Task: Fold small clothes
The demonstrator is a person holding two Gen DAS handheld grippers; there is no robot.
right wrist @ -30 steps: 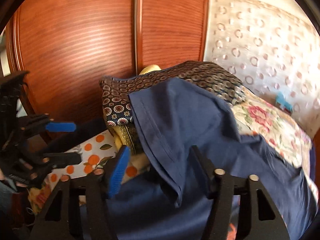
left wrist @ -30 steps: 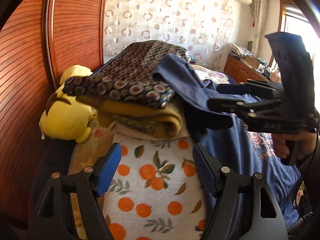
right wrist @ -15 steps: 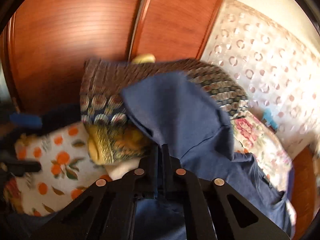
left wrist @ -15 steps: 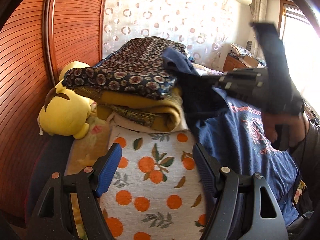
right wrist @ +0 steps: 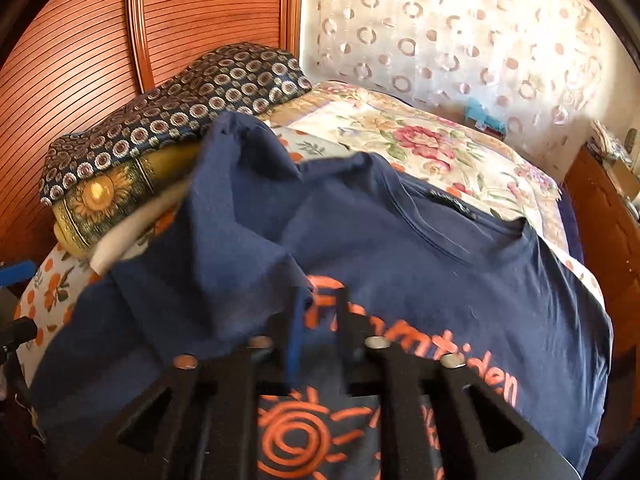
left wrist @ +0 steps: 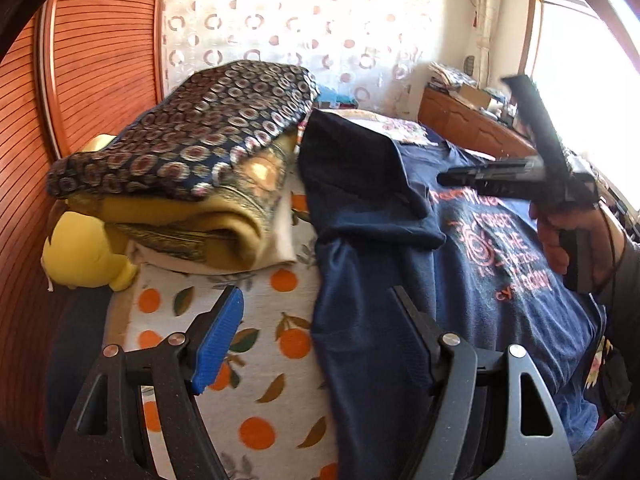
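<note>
**Sleeve fold-in under way, right gripper letting go**

Step in hand, by judgement: first fold of the navy T-shirt (right wrist: 440,248), sleeve side brought in over the chest print. Shirt spread print-up on the bed (right wrist: 420,148), directly under and ahead of the right gripper (right wrist: 320,312). Folded-over sleeve (right wrist: 240,216) bunched just left of and ahead of that gripper, one corner touching the blue pad at the tips. Right gripper narrow, jaws opening; cloth edge between them, pinch or no pinch not clear through blur. Left gripper (left wrist: 316,344) wide, nothing clamped; shirt's left edge lying between its fingers, over the inner face of the right finger, pads not pressing.

Next move, by judgement: clear the right gripper off the sleeve without dragging it back, flatten the bunched flap, then take the left edge with the left gripper for the lengthwise fold. Risk: soft knit sticking to the pad and unfolding.

Containers: none in view. Nearest thing to storage: stack of folded bedding (left wrist: 192,184), ahead-left of the left gripper, patterned piece on top. Yellow plush toy (left wrist: 80,256) beside the stack, far left. Orange-print sheet (left wrist: 264,344) under the left gripper.
</note>
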